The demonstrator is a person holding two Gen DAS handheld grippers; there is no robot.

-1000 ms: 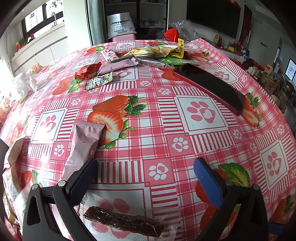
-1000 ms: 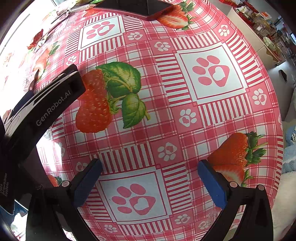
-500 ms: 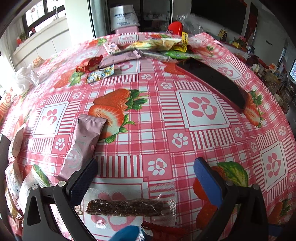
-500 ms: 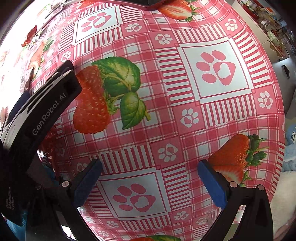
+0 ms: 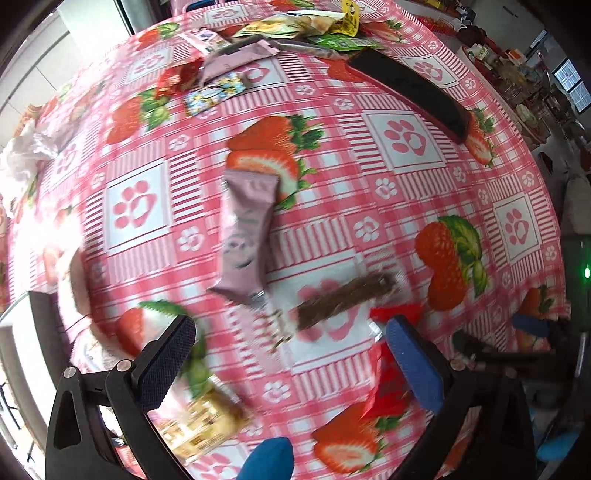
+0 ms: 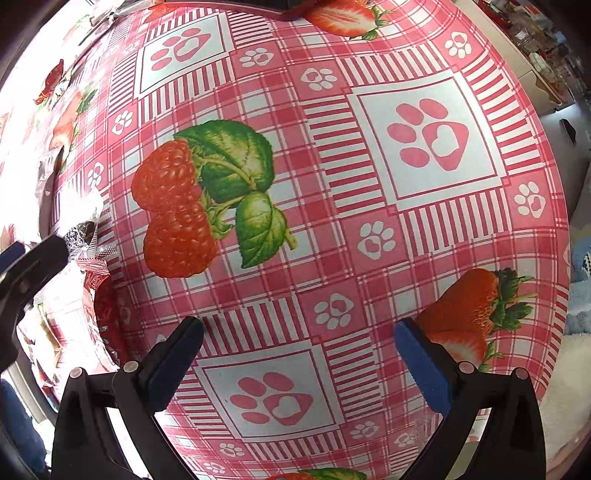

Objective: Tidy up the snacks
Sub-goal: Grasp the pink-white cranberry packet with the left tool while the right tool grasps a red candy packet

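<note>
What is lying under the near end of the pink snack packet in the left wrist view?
The pink snack packet lies flat on the tablecloth; its far end covers part of a printed strawberry. At its near end a clear wrapper edge shows, belonging to the brown bar. Blur hides whether they overlap.

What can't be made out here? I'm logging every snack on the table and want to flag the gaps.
- Pink sachet, left wrist view: motion blur makes its print unreadable.
- Yellow packet, left wrist view: blurred and partly behind the left gripper.
- Far snack pile, left wrist view: cut off by the top edge.
- Wrappers, right wrist view: washed out by glare at the left edge.
</note>
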